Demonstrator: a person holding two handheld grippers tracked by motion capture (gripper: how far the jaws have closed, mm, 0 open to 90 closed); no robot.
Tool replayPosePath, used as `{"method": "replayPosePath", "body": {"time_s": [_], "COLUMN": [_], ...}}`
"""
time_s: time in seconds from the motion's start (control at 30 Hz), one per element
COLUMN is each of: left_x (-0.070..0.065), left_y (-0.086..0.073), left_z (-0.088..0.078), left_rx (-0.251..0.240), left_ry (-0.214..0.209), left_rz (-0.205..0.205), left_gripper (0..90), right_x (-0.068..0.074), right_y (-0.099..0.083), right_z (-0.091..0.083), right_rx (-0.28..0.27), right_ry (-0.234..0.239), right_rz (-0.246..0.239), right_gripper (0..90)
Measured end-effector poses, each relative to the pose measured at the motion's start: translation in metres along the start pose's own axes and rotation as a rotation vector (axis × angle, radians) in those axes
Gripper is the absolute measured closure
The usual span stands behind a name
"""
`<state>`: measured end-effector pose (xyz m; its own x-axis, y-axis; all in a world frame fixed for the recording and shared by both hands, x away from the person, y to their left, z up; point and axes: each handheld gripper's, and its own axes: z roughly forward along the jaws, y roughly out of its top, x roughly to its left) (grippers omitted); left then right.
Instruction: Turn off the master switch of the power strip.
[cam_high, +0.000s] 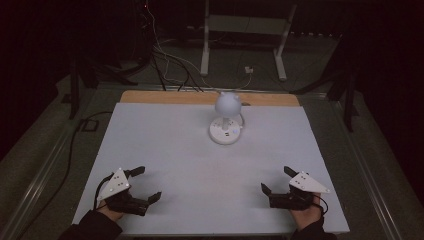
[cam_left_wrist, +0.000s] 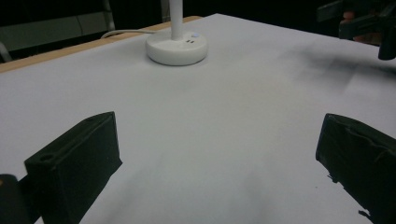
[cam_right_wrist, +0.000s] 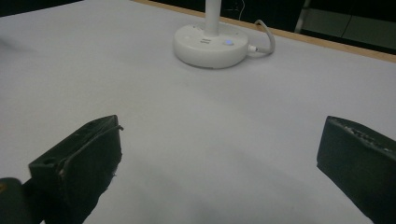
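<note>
Near the table's (cam_high: 165, 150) far edge, the lamp's (cam_high: 226, 120) head is getting cropped in both gripper views; left gripper (cam_high: 143, 185) and right gripper (cam_high: 276, 181) are resting released, grasping nothing.

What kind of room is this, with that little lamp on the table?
Probably a lab or recording workspace, not a home. The white table holds nothing but the lamp, a person holds an open tool in each hand (left tool, right tool), and loose cables run across the dark floor behind.

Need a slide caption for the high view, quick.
Both open grippers, left and right, rest near the table's front edge, facing a white desk lamp.
</note>
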<state>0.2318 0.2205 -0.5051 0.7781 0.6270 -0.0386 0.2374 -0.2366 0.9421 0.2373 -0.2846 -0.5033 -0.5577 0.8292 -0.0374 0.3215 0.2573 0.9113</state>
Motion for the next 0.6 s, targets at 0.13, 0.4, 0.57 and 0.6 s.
{"method": "replayPosePath", "body": {"time_s": [0.13,0.4,0.57,0.6], "left_x": [-0.0003,-0.0007,-0.0008,-0.0008], "left_y": [0.0001,0.0002,0.0006,0.0006], "left_z": [0.0002,0.0004,0.0000,-0.0002], "left_rx": [-0.001,0.001,-0.002,-0.003], "left_ry": [-0.005,-0.005,-0.004,-0.002], "left_rz": [0.001,0.005,0.002,0.004], "left_gripper": [0.3,0.3,0.3,0.3], "right_x": [0.0023,0.0021,0.0011,0.0020], "right_y": [0.0004,0.0019,0.0021,0.0031], "right_z": [0.0001,-0.0014,-0.0008,-0.0015], "right_rx": [0.007,0.013,0.035,0.037], "right_ry": [-0.004,0.000,-0.007,-0.013], "right_rz": [-0.019,0.016,0.032,0.032], "right_gripper": [0.0,0.0,0.0,0.0]}}
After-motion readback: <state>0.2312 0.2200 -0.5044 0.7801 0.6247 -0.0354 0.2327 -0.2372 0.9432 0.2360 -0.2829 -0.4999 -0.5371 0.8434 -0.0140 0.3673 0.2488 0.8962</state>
